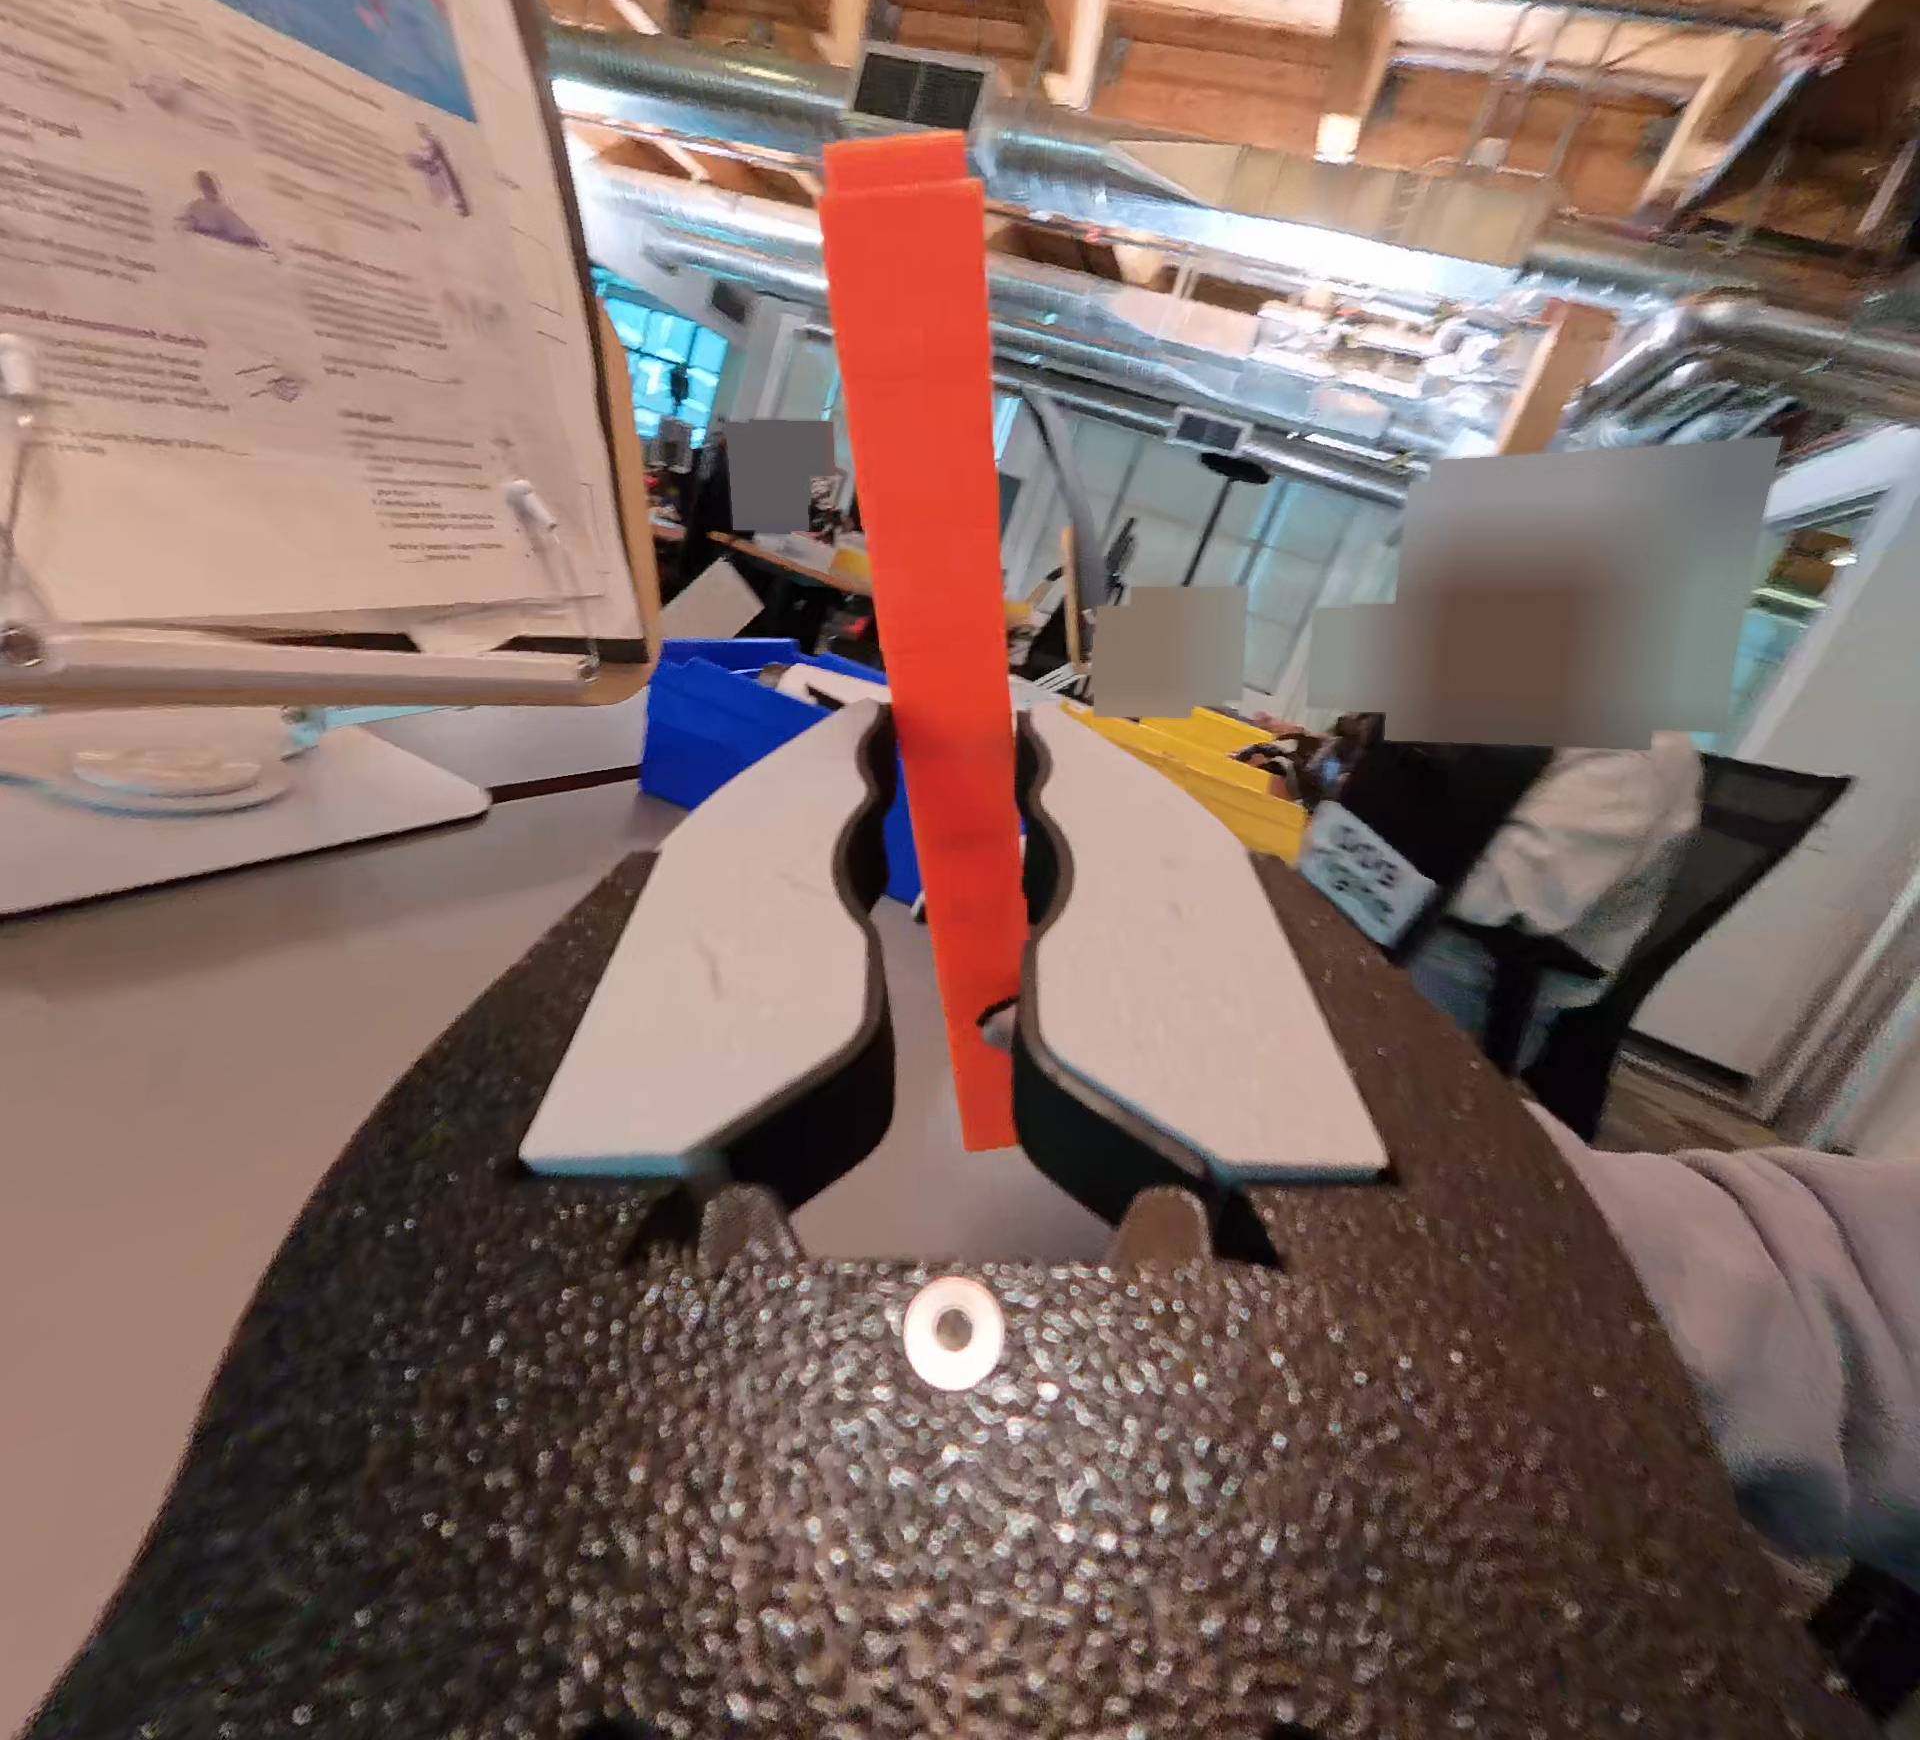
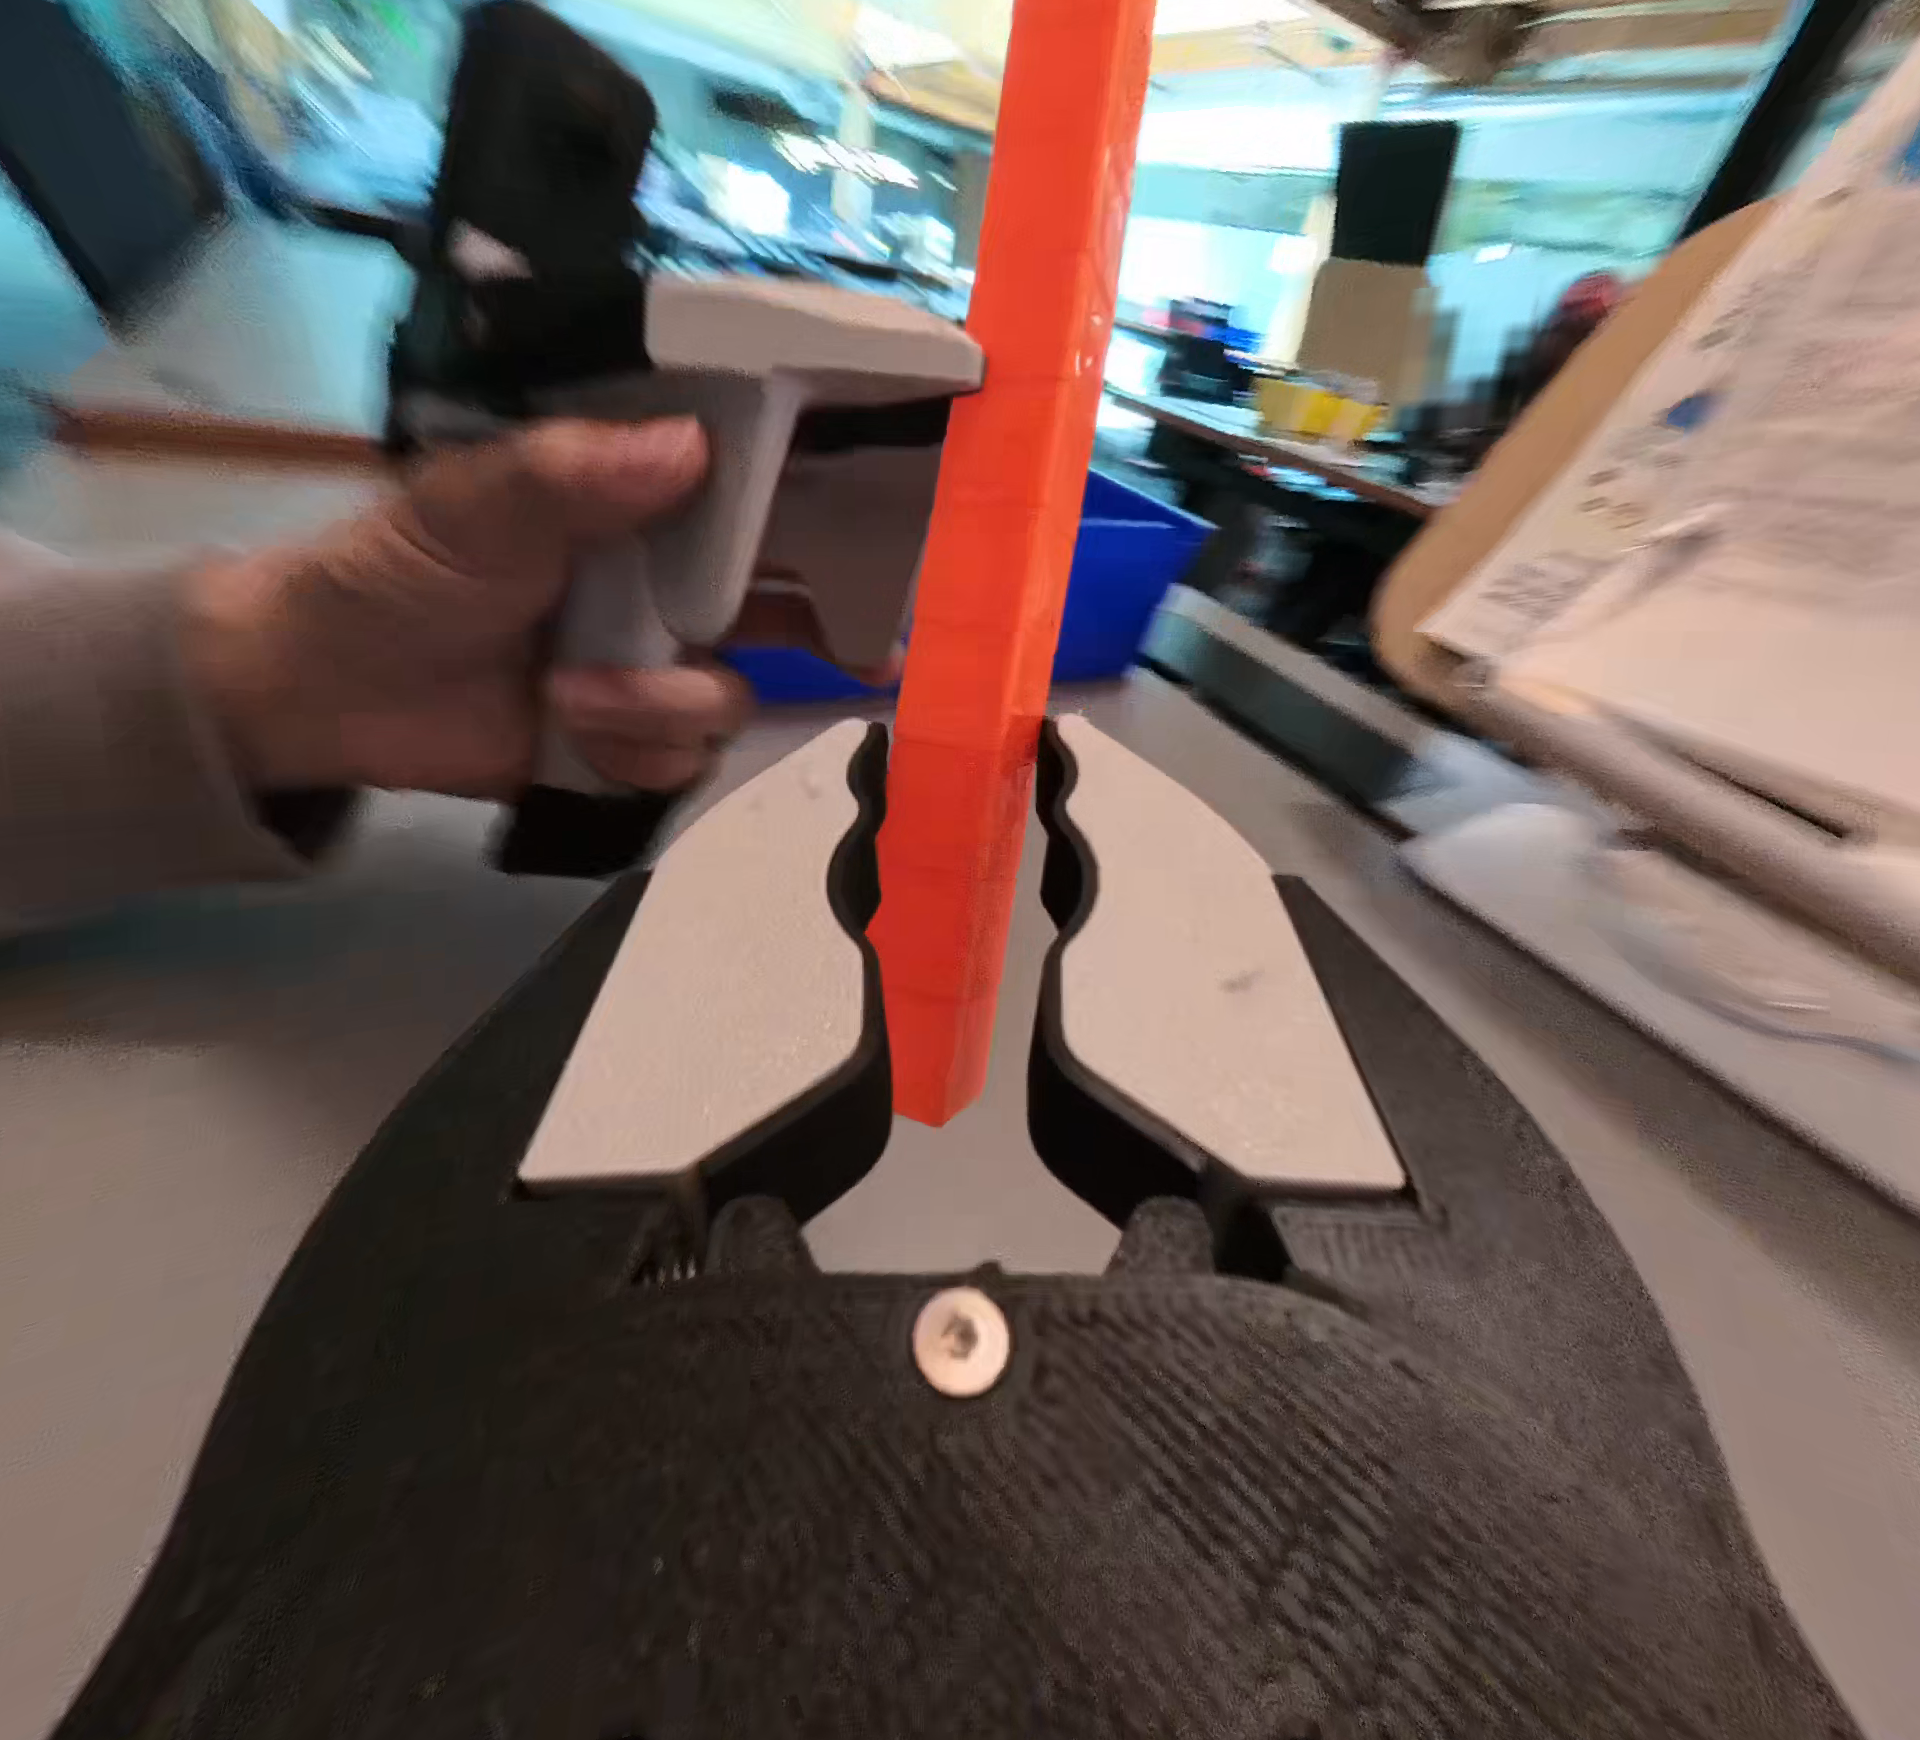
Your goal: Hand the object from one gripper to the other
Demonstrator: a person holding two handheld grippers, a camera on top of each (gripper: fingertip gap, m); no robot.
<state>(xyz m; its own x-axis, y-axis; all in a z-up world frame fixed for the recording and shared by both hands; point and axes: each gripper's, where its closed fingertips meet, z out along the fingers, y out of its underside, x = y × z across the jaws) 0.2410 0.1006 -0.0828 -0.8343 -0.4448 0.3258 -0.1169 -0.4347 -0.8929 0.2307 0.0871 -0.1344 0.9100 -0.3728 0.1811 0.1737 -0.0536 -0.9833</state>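
Two tools on one orange bar (image 2: 1023,485) — right tool (image 2: 961,734) nearly closed around its lower end, left tool (image 2: 935,433) gripping its middle from the side, so the handover sits midway — one release left, I'd judge.

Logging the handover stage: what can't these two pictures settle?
- Left gripper grip on the orange bar: left wrist view shows a gap on one side.
- Right gripper grip: right wrist view is motion-blurred.
- Left gripper's fingertips: hidden behind the bar in the right wrist view.
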